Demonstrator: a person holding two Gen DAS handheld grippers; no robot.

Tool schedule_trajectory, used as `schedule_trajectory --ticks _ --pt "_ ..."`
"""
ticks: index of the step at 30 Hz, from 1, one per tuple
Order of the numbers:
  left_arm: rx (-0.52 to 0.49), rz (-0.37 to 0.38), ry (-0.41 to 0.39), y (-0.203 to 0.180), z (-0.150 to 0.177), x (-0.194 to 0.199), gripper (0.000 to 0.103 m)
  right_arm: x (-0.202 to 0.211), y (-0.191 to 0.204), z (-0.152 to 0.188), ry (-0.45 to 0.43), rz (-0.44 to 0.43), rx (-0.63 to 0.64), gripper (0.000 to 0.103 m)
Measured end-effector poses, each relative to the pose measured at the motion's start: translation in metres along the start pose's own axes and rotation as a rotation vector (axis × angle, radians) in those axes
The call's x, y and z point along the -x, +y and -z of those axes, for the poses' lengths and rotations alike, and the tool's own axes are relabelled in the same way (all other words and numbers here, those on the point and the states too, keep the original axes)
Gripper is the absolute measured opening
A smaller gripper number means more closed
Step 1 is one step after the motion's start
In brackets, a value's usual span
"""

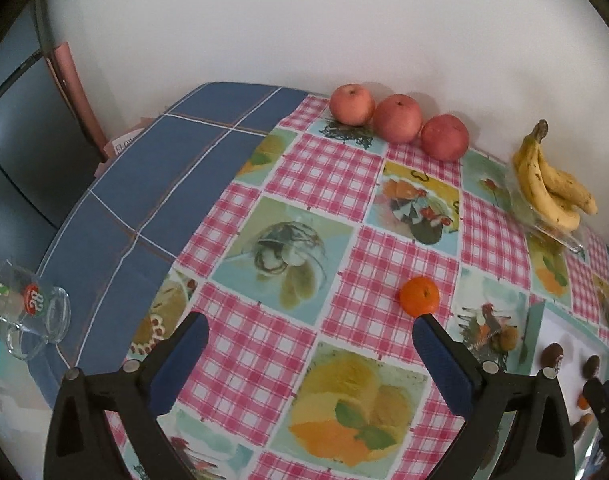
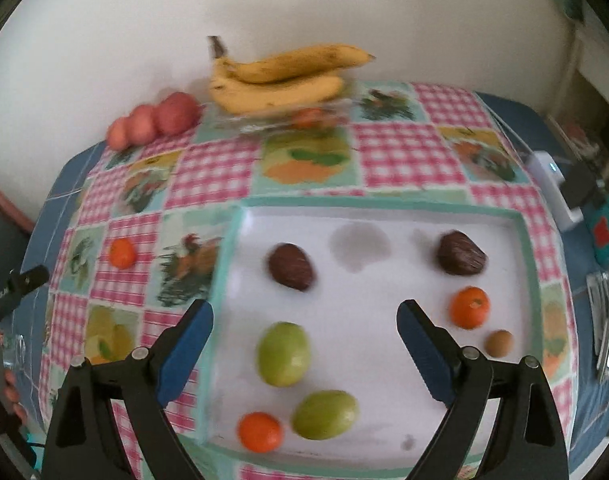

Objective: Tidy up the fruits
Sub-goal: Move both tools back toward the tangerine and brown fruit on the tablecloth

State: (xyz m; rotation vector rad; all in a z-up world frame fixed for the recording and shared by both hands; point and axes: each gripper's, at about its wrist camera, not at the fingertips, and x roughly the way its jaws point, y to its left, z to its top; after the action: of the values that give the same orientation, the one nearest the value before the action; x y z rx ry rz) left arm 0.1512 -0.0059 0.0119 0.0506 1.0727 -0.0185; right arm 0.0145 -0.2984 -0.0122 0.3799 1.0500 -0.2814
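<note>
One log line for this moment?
left tool: open, empty | right tool: open, empty, over tray | apples by wall | one orange off tray

Plain white wall (image 1: 304,20) behind a table (image 1: 176,160) under blue grid and pink checked cloths.

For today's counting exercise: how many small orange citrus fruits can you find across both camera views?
4. Two lie in the white tray: one near its right side, one at its front-left corner. One sits alone on the tablecloth. One blurred, by the bananas. More may be hidden.
</note>
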Motion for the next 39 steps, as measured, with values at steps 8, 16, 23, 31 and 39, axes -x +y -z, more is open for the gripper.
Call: schedule_trajectory --ticks 8,16,23,31,39 --pt "0.023 0.063 0.008 -0.005 -0.015 -0.002 0.103 0.006 0.052 -0.018 -0.060 -0.064 0.061 0.093" --pt "0.059 0.165 0.024 -0.015 -0.025 -0.016 0.102 0.007 0.078 -0.035 -0.127 -0.061 0.073 0.087" --pt "0.029 0.217 0.081 -0.039 -0.025 -0.045 0.095 -0.018 0.088 -0.044 -0.097 -0.062 0.085 0.057" --pt "-0.003 0.244 0.191 -0.061 -0.012 -0.092 0.080 -0.066 0.103 -0.035 0.008 -0.023 0.151 0.037" --pt "-0.001 0.264 0.223 -0.068 -0.007 -0.107 0.058 -0.094 0.105 -0.030 0.061 0.052 0.192 0.029"
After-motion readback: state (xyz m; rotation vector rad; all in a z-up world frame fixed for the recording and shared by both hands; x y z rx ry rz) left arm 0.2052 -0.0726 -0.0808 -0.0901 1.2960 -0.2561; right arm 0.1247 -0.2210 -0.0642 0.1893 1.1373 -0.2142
